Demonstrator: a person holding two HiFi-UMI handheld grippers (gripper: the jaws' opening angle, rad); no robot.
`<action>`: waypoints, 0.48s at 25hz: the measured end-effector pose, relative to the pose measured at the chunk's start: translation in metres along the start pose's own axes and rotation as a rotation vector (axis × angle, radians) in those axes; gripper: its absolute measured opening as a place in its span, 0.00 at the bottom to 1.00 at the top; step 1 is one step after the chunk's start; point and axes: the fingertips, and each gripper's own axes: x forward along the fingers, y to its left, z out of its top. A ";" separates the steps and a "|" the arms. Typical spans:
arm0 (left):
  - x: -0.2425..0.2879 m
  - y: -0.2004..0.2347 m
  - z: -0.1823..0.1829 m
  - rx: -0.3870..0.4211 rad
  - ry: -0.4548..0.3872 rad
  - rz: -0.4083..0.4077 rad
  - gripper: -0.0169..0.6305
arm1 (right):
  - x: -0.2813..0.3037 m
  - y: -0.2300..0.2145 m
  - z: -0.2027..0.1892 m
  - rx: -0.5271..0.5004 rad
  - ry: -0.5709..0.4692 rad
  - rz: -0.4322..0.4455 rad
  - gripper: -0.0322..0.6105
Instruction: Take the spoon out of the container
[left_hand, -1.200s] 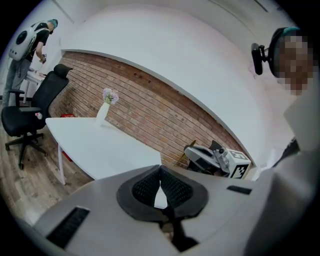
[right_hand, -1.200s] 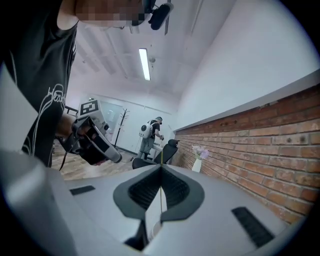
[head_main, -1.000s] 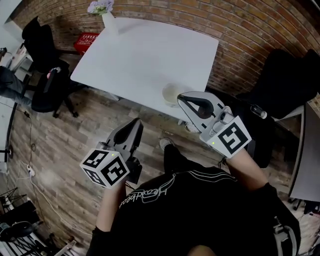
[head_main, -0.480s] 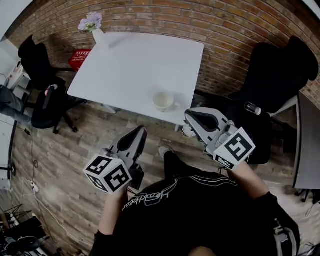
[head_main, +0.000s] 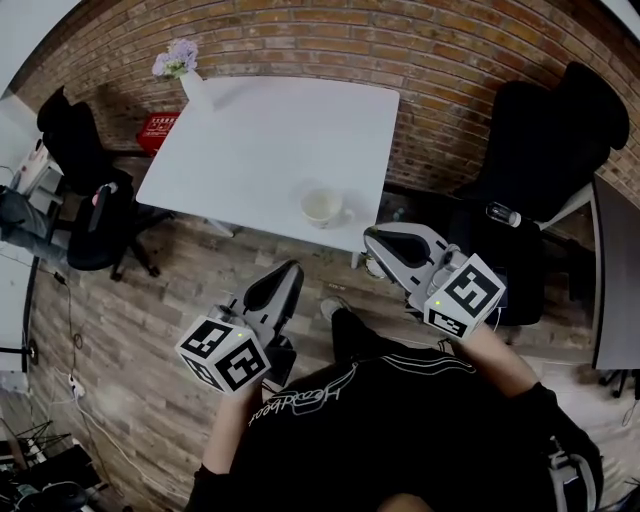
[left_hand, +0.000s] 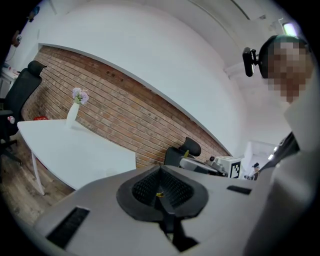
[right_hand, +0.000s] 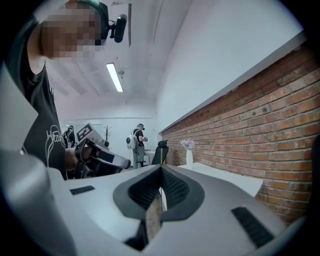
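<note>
A white cup-like container (head_main: 322, 207) with a handle stands near the front edge of the white table (head_main: 260, 140). No spoon can be made out in it from here. Both grippers hang over the floor, short of the table. The left gripper (head_main: 287, 272) points toward the table edge, jaws together and empty. To the right and nearer than the container, the right gripper (head_main: 371, 239) is also shut with nothing between its pads. In the left gripper view the left gripper (left_hand: 160, 169) is shut; in the right gripper view the right gripper (right_hand: 161, 169) is too.
A white vase with purple flowers (head_main: 183, 66) stands at the table's far left corner. A brick wall (head_main: 450, 60) runs behind the table. Black office chairs sit at the left (head_main: 85, 170) and right (head_main: 540, 140). A red crate (head_main: 160, 131) lies on the floor.
The right gripper has drawn back from over the container, which now shows whole. Both grippers sit slightly lower and nearer the body; the view has shifted.
</note>
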 end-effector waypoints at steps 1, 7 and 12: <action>0.000 -0.001 0.000 0.002 0.000 -0.002 0.03 | -0.001 0.000 0.000 -0.002 0.002 0.001 0.05; 0.002 -0.005 0.000 0.013 0.000 -0.005 0.03 | -0.003 0.002 -0.003 -0.009 0.014 0.004 0.05; 0.002 -0.006 -0.002 0.014 0.002 -0.006 0.03 | -0.004 0.004 -0.004 -0.002 0.013 0.005 0.05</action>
